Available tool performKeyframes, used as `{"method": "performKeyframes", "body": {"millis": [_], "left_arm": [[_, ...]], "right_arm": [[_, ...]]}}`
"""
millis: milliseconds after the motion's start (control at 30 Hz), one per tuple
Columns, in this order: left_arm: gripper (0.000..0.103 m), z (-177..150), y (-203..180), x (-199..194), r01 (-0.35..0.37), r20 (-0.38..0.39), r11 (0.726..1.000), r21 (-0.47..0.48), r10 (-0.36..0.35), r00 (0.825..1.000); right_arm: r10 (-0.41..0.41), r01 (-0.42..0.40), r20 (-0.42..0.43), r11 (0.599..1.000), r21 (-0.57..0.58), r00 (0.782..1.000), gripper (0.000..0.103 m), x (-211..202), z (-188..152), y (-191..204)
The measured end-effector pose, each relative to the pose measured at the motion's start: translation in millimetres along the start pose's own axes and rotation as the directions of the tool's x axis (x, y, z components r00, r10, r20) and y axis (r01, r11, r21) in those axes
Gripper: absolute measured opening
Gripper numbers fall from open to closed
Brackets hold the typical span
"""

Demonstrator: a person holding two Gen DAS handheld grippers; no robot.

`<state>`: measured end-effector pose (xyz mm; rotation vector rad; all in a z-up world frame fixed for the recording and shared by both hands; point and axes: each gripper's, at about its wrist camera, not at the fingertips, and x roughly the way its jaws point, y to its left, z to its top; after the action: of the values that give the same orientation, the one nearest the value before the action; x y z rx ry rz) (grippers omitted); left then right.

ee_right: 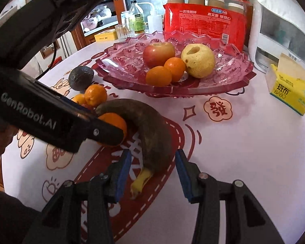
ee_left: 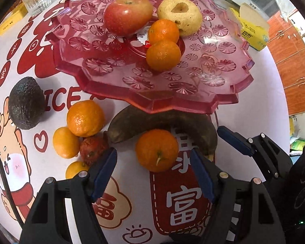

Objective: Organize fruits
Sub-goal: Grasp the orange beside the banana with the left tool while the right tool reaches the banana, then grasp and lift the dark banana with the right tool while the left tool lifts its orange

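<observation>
While both tongs hang low over the near part of the desk (ee_right: 244,142), each has one fruit framed between its blue pads. The left tongs (ee_left: 153,170) stand fairly wide, with a tangerine (ee_left: 157,150) in the gap just ahead of the tips and no pad touching it that I can see. The right tongs (ee_right: 153,172) stand narrower but apart, their pads on either side of the yellow stem end of a blackened banana (ee_right: 144,130), again clear of its skin.

That banana's long axis runs from its stem, nearest the right tongs, away and leftward in a curve to its far tip, which lies against the tangerine. So the right hand is plainly the nearer one for the banana and would close across its thin end, I judge, while the left hand is nearer the tangerine.

Farther left on the desk sit three more tangerines (ee_left: 85,118), a small red lychee-like fruit (ee_left: 92,149) among them, and beyond those one dark avocado (ee_left: 26,102).

Farthest stands the pink glass dish (ee_left: 213,93), holding one red apple (ee_left: 128,15), one yellow pear (ee_left: 180,16) and two tangerines (ee_left: 163,55). That makes six tangerines in all, four not yet in the dish, plus one banana, one avocado and one lychee waiting.
</observation>
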<state>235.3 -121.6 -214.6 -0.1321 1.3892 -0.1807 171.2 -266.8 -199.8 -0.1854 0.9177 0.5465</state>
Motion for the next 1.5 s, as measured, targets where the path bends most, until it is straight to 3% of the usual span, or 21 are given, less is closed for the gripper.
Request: {"method": "performKeyframes", "body": {"millis": [133,467,567,933,1233,1500], "left_arm": [[0.064,7,-5,5,-0.019,-0.008,1.000,0.007,0.019,1.000],[0.059,16,-9,11,-0.058,-0.019,0.998,0.004,0.058,0.998],[0.044,12,-10,11,-0.014,-0.022,1.000,0.005,0.014,1.000],[0.043,8,-29,4,-0.073,-0.016,0.995,0.071,0.075,0.997],[0.043,-15,-42,-31,-0.096,-0.006,0.991,0.098,0.097,0.995],[0.043,-41,-31,-80,-0.090,0.050,0.993,0.079,0.086,0.995]], "right_arm": [[0.010,-0.010,0.001,1.000,-0.003,1.000,0.045,10,2,0],[0.002,-0.001,0.034,1.000,-0.018,0.999,0.045,19,9,1],[-0.001,0.001,0.039,1.000,0.011,0.999,0.037,21,11,-2],[-0.007,0.006,0.032,0.999,0.033,0.999,0.035,16,5,1],[-0.056,0.053,0.054,0.997,0.058,0.997,0.035,-10,-12,9],[-0.083,0.078,0.048,0.993,0.090,0.995,0.034,-40,-32,24]]}}
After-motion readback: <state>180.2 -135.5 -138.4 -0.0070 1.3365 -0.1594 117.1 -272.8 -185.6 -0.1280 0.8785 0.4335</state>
